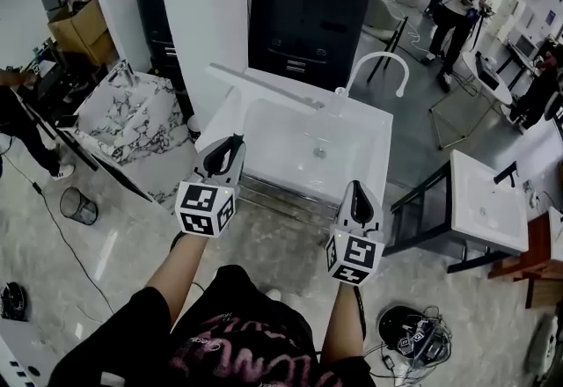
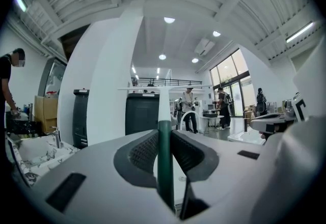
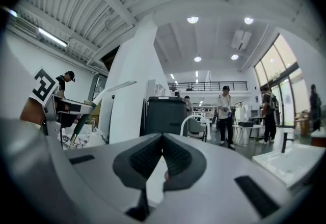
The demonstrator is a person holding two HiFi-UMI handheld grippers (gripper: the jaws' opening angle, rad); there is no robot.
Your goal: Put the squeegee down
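Pinching the squeegee (image 2: 164,157) by its green handle, the left gripper (image 1: 227,149) holds it at 12 o'clock over the sink (image 1: 380,135). Letting go here could topple it onto the faucet (image 1: 378,60) at 2 o'clock. The right gripper (image 1: 359,198) has its jaws pressed together, empty.

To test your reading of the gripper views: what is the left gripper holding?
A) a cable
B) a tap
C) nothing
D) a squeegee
D: the left gripper has its jaws clamped on the squeegee, gripping its green handle.
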